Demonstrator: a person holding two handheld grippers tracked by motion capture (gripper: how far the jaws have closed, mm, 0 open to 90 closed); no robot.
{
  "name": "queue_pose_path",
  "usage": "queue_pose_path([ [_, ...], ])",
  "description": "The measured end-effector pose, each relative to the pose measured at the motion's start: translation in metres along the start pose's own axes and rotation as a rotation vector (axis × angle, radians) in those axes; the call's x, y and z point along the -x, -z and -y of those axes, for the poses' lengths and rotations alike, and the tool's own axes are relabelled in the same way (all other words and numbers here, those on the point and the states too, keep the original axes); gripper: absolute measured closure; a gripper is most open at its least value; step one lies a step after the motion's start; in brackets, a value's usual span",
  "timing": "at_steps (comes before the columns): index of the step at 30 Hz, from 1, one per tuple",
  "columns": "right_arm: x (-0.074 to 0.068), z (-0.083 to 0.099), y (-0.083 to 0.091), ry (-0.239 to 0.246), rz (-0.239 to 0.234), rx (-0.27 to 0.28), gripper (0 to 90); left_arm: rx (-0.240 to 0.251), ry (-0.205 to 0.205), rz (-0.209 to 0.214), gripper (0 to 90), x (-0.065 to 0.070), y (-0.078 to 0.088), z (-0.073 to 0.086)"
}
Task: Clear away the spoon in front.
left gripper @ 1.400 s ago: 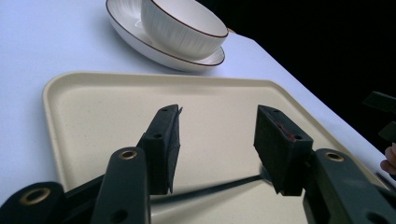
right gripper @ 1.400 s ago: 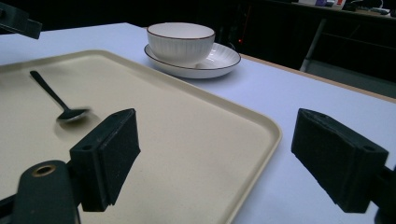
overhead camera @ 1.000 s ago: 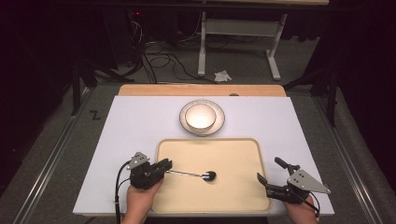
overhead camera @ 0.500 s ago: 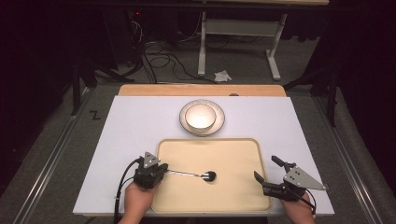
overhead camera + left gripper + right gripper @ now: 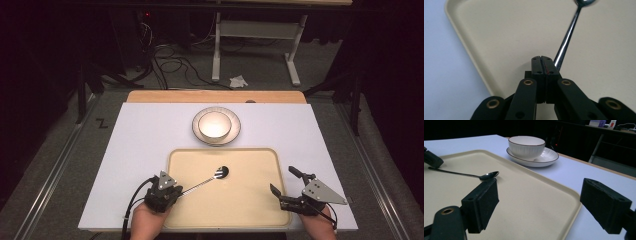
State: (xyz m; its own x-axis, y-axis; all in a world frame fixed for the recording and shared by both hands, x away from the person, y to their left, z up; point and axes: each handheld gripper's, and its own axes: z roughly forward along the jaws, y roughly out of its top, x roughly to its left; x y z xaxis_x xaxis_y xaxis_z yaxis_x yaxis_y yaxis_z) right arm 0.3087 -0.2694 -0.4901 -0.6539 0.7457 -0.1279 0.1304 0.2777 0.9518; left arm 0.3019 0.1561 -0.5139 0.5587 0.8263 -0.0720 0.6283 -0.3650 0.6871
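Note:
A metal spoon lies on the beige tray, bowl end toward the tray's middle. My left gripper sits at the tray's near left edge, its jaws shut at the end of the handle. In the left gripper view the pads meet, and the spoon runs out from under the right pad over the tray. My right gripper rests open at the tray's near right corner. In the right gripper view, the right gripper holds nothing; the spoon and left gripper lie beyond.
A white bowl stands on a saucer just past the tray's far edge, on the white tabletop. In the right gripper view the bowl is upright and looks empty. A wooden strip borders the table's far side.
The left gripper's jaws have closed at the spoon's handle and the hand has shifted slightly nearer. The spoon and the right gripper have stayed put.

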Motion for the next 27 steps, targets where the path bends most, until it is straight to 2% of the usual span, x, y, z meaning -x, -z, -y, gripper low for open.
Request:
queue_pose_path([
  [4, 0.001, 0.0, -0.001, 0.003, -0.003, 0.001, 16.0, 0.0, 0.009, 0.032, 88.9, 0.001, 0.001, 0.001],
  [6, 0.002, 0.0, -0.002, 0.003, -0.006, 0.0, 16.0, 0.011, 0.006, 0.048, 83.6, -0.001, 0.001, 0.001],
  [11, 0.001, 0.0, -0.003, 0.005, -0.008, -0.004, 16.0, 0.038, 0.014, 0.047, 80.7, 0.0, -0.001, -0.003],
  [13, 0.001, -0.001, -0.002, 0.009, -0.005, -0.003, 16.0, 0.028, 0.011, 0.034, 77.9, 0.002, -0.003, -0.005],
  [14, 0.001, 0.0, -0.002, 0.013, -0.006, -0.001, 16.0, 0.011, 0.011, 0.023, 78.3, 0.003, -0.005, -0.006],
  [17, 0.001, 0.001, 0.0, 0.007, -0.002, -0.005, 16.0, -0.011, -0.006, 0.011, 89.4, 0.002, -0.005, -0.007],
  [22, 0.003, 0.001, 0.002, 0.001, 0.003, 0.003, 16.0, -0.017, -0.02, 0.066, 90.0, 0.003, -0.002, -0.003],
  [27, 0.0, 0.0, -0.001, 0.002, -0.008, -0.006, 16.0, -0.027, -0.037, 0.063, 90.0, 0.01, 0.0, -0.001],
])
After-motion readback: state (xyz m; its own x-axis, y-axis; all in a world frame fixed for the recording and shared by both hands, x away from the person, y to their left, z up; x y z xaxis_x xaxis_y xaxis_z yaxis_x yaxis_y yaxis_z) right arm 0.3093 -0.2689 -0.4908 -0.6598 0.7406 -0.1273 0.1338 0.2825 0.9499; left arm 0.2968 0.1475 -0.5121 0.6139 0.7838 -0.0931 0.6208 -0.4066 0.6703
